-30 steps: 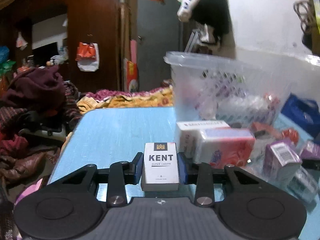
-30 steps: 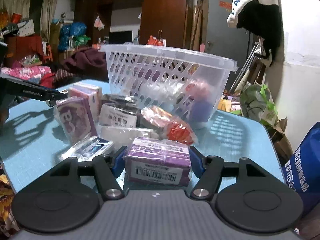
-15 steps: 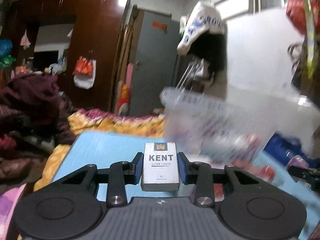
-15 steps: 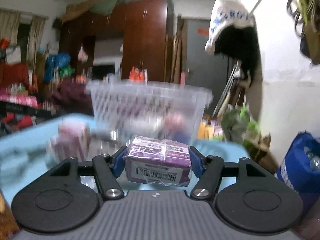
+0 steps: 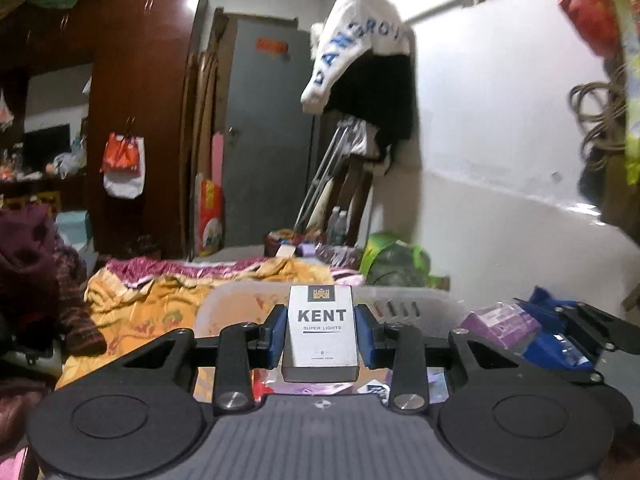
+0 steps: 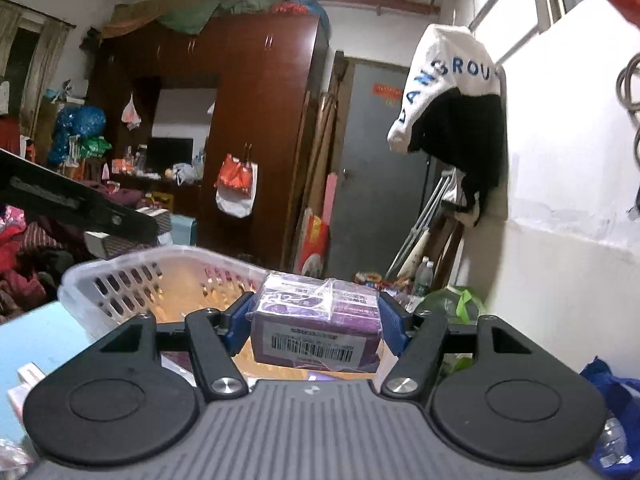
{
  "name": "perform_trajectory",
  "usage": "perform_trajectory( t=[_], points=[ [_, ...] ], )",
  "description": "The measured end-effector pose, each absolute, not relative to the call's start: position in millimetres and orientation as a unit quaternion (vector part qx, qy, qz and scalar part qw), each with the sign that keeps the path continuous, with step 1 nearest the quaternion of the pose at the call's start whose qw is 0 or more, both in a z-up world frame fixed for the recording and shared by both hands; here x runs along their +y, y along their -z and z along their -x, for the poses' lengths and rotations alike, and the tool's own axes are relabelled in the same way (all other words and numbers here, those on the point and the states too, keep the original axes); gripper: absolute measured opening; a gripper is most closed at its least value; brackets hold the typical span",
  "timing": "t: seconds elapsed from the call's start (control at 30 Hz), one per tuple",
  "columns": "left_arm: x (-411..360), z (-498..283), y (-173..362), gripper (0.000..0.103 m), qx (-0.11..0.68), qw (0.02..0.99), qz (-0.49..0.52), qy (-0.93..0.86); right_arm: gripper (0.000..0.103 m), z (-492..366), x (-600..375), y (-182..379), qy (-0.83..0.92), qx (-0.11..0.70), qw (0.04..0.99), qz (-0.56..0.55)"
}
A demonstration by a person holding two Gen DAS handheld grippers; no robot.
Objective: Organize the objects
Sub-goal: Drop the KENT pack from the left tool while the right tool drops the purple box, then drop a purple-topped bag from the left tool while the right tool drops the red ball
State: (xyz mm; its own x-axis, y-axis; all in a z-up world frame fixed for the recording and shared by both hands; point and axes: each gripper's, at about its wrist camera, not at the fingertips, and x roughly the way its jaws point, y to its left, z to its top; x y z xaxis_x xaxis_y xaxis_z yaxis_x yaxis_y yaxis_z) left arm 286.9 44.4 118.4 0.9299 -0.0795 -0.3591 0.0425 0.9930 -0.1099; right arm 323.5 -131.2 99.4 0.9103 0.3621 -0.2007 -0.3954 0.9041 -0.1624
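My left gripper (image 5: 321,340) is shut on a white KENT cigarette pack (image 5: 320,336), held upright above the clear plastic basket (image 5: 404,294). My right gripper (image 6: 316,330) is shut on a purple wrapped box (image 6: 316,330) with a barcode, held over the same white slotted basket (image 6: 132,280). The right gripper with its purple box also shows in the left wrist view (image 5: 504,322), to the right. The left gripper's arm shows in the right wrist view (image 6: 76,208), at the left above the basket.
The blue table (image 6: 36,340) shows at lower left with small packets (image 6: 24,384) on its edge. A blue bag (image 6: 612,384) sits at the right. A yellow blanket (image 5: 152,300) and piled clothes (image 5: 32,272) lie beyond the table.
Both grippers have risen from the table with their objects and now hover above the basket rim. The table's loose items have dropped out of sight.
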Motion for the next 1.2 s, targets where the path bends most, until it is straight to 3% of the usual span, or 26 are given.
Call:
perform_trajectory(
  t=[0.2,0.23,0.27,0.33,0.43,0.67,0.87,1.0,1.2],
  points=[
    [58,-290,-102,0.043,0.188,0.979,0.068,0.028,0.068,-324,-141,-92,-0.203,0.085,0.972,0.077],
    [60,-290,-102,0.048,0.186,0.979,0.076,0.030,0.069,-323,-142,-92,-0.209,0.087,0.971,0.074],
    [61,-288,-102,0.060,0.185,0.979,0.082,0.034,0.072,-321,-143,-93,-0.211,0.086,0.971,0.074],
    [62,-285,-103,0.082,0.179,0.980,0.084,0.038,0.103,-316,-144,-95,-0.205,0.080,0.973,0.074],
    [59,-270,-105,0.084,0.151,0.985,0.073,0.034,0.103,-302,-149,-100,-0.203,0.059,0.976,0.060],
    [45,-230,-97,0.102,0.129,0.989,0.048,0.059,0.103,-282,-155,-99,-0.209,0.070,0.974,0.044],
    [62,-168,-74,0.103,0.093,0.990,0.070,0.085,0.103,-257,-179,-74,-0.234,0.131,0.962,0.055],
    [62,-131,-45,0.103,0.119,0.989,0.059,0.068,0.103,-260,-199,-48,-0.276,0.223,0.934,0.040],
    [52,-120,-17,0.098,0.163,0.984,0.029,0.072,0.099,-278,-199,-29,-0.255,0.255,0.932,0.042]
  ],
)
